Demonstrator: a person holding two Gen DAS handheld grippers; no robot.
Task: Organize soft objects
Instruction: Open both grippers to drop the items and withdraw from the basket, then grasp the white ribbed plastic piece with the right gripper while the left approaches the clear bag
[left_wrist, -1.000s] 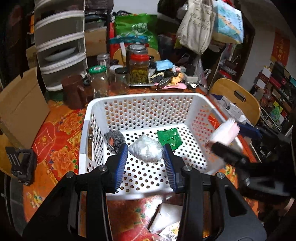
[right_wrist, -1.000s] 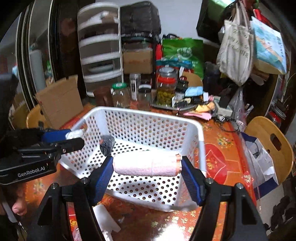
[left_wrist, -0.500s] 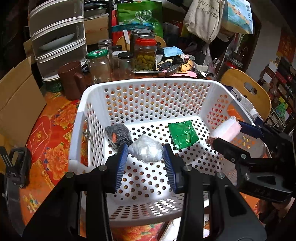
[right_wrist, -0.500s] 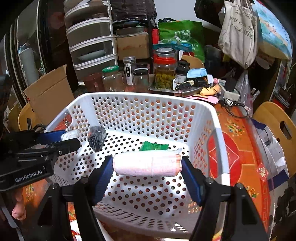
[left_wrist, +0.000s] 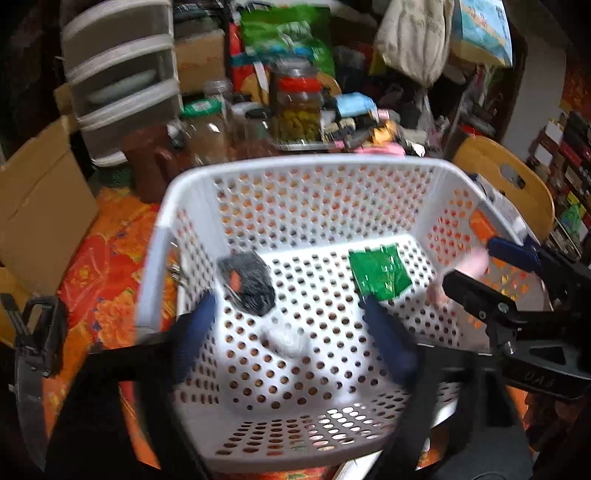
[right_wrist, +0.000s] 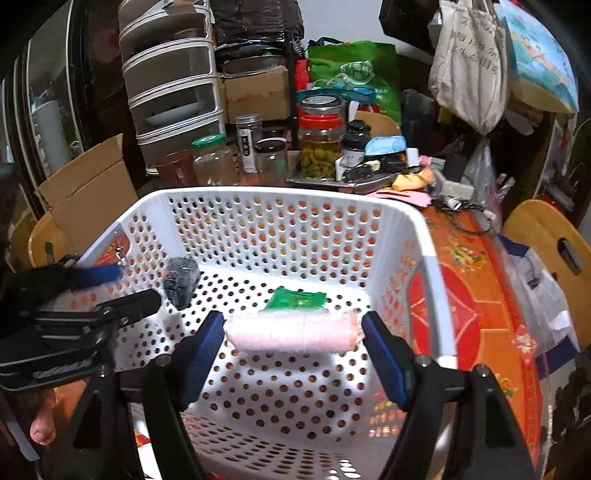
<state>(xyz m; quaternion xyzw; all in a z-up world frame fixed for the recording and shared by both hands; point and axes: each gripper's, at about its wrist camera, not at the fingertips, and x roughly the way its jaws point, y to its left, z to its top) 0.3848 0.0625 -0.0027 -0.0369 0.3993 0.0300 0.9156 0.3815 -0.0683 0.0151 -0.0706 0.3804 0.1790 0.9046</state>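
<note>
A white perforated basket (left_wrist: 303, 166) (right_wrist: 280, 194) stands on the floral tablecloth. My left gripper (left_wrist: 291, 332) is open over the basket floor, its image blurred. A white crumpled wad (left_wrist: 288, 341) lies loose between its fingers. A dark grey bundle (left_wrist: 247, 282) (right_wrist: 181, 282) and a green packet (left_wrist: 380, 275) (right_wrist: 297, 299) lie in the basket. My right gripper (right_wrist: 293, 332) is shut on a rolled pink cloth (right_wrist: 291, 332) (left_wrist: 474, 264), held above the basket's right side.
Glass jars (right_wrist: 321, 147), a brown mug (left_wrist: 147, 162) and a drawer unit (right_wrist: 170, 74) crowd the table behind the basket. A cardboard box (left_wrist: 37, 206) stands at the left. Wooden chairs (right_wrist: 554, 251) stand at the right. A white item lies on the cloth at the near edge.
My left gripper has opened wide and let go of the white wad, which now lies on the basket floor. Both grippers have moved further over the basket; the right still holds the pink roll.
</note>
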